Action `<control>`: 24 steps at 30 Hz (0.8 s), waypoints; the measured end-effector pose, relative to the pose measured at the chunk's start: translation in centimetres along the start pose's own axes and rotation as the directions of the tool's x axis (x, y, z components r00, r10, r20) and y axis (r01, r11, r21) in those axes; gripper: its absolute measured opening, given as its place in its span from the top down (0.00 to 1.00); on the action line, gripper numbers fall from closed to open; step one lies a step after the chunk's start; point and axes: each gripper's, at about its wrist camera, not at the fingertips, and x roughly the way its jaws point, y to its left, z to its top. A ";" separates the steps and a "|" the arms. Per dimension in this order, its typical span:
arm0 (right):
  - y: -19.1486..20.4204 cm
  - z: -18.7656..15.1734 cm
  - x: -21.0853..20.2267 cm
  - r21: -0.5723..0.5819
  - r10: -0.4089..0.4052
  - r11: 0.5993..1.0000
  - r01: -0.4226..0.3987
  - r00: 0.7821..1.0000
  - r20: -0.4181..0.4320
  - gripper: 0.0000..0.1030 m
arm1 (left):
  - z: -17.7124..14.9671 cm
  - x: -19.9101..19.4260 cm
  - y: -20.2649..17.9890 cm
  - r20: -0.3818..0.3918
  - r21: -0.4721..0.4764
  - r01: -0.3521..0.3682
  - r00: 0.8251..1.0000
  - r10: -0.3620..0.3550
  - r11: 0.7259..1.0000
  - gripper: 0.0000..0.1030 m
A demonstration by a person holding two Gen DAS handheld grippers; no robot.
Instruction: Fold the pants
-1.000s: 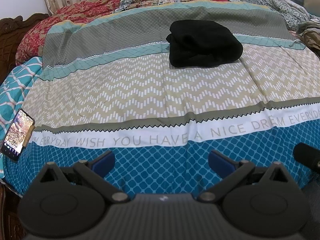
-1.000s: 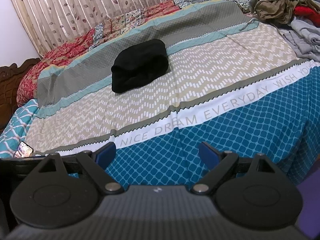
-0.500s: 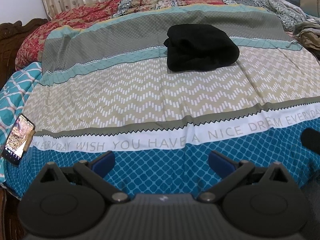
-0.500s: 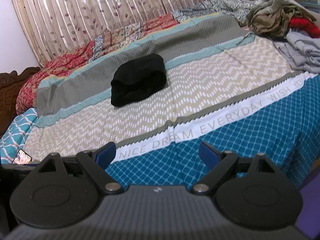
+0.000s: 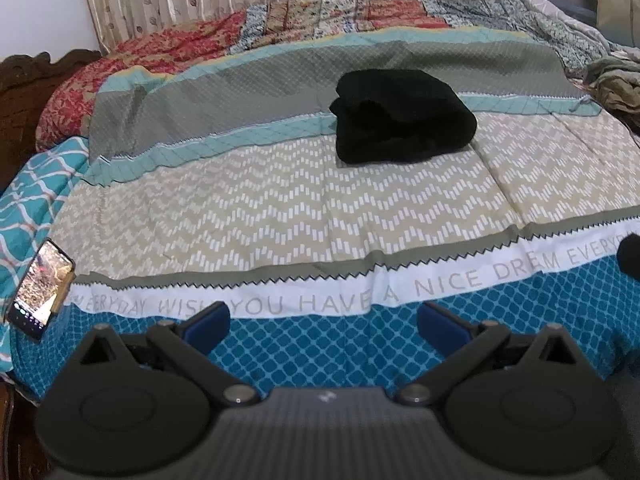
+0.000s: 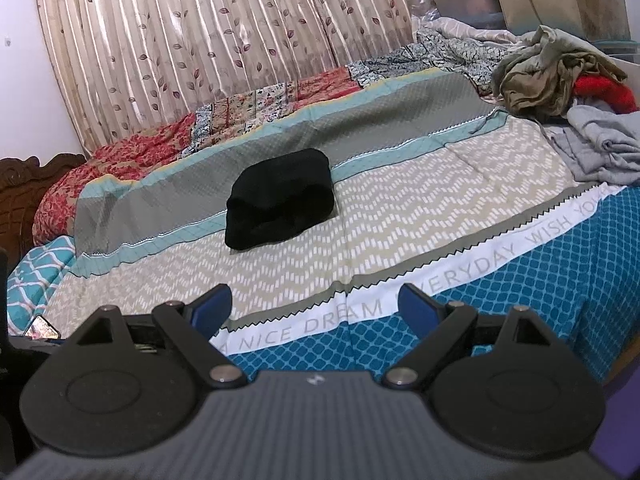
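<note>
Pants: black soft fabric pants [image 5: 404, 118], folded into a thick, roughly rectangular bundle, lying on the bed well beyond both grippers; in the right wrist view [image 6: 280, 200] the rounded fold faces the near left.
Pants' place: across the line where the grey diamond-pattern band meets the narrow teal band, the near edge reaching onto the beige zigzag band.
Bedspread: striped printed cotton bedspread [image 5: 280, 216] in bands of grey, teal, beige zigzag, a white band with grey lettering, and blue lattice at the near edge; it lies mostly flat with a few shallow creases.
Left gripper: black 2-finger gripper with blue pads [image 5: 323, 322], jaws spread wide, nothing between them, held over the blue lattice edge and apart from the pants.
Right gripper: matching black gripper with blue pads [image 6: 315, 307], jaws likewise released and wide, nothing between them, over the white lettered band and the blue lattice.
Phone: dark rectangular smartphone with a lit screen [image 5: 42, 288] lying at the left edge of the bed, near the end of the lettered band; only a corner of it shows in the right wrist view [image 6: 42, 326].
Clothes pile: heap of loose garments in olive, red and grey [image 6: 568, 92] at the far right of the bed, well apart from the pants.
Quilt: red and multicoloured floral patchwork quilt [image 5: 168, 52] along the far side of the bed.
Curtain: beige pleated curtain with a leaf print [image 6: 200, 40] behind the bed.
Headboard: dark carved wooden headboard [image 6: 28, 176] at the left.
</note>
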 end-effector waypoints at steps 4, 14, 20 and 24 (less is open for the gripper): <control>0.2 -0.1 0.0 -0.003 0.002 1.000 -0.002 1.000 0.000 0.11 | 0.1 -0.2 0.0 0.017 0.002 -0.011 1.000 0.011 1.000 0.00; 0.4 -0.1 -0.2 -0.011 0.003 1.000 -0.003 1.000 0.004 0.11 | 0.1 -0.3 0.0 0.019 0.006 -0.009 1.000 0.009 1.000 0.00; 0.5 0.0 0.0 -0.013 0.004 1.000 -0.004 1.000 -0.005 0.11 | 0.2 -0.2 0.0 0.013 0.003 -0.007 1.000 0.007 1.000 0.00; 0.4 0.0 0.2 -0.014 0.006 1.000 -0.006 1.000 -0.011 0.11 | 0.3 -0.1 -0.2 0.010 0.009 -0.007 1.000 0.007 1.000 0.00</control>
